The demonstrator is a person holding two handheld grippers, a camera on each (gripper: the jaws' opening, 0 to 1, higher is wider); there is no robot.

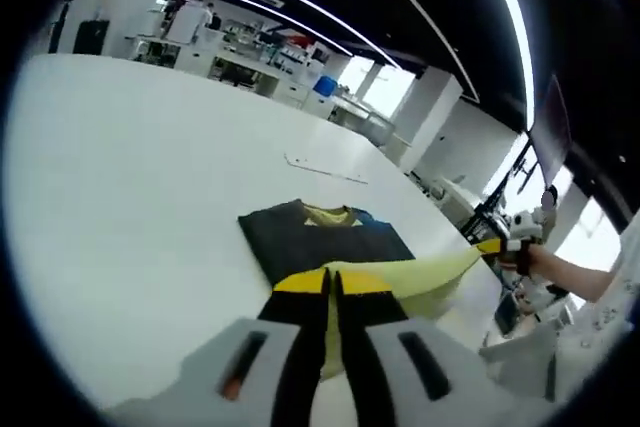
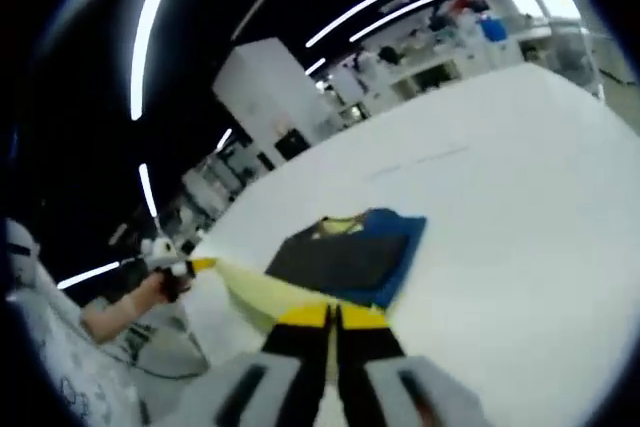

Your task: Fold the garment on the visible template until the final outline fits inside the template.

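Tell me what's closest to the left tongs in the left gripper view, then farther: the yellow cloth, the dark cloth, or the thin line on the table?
1. Yellow cloth: pinched in the left tongs.
2. Dark cloth: just beyond, flat on the table.
3. Thin line: farthest, past the dark cloth.

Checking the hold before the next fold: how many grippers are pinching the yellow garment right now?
2. The left gripper is shut on one end of the yellow garment, low in its own view; the right gripper is shut on the other end, the fabric stretched between them.
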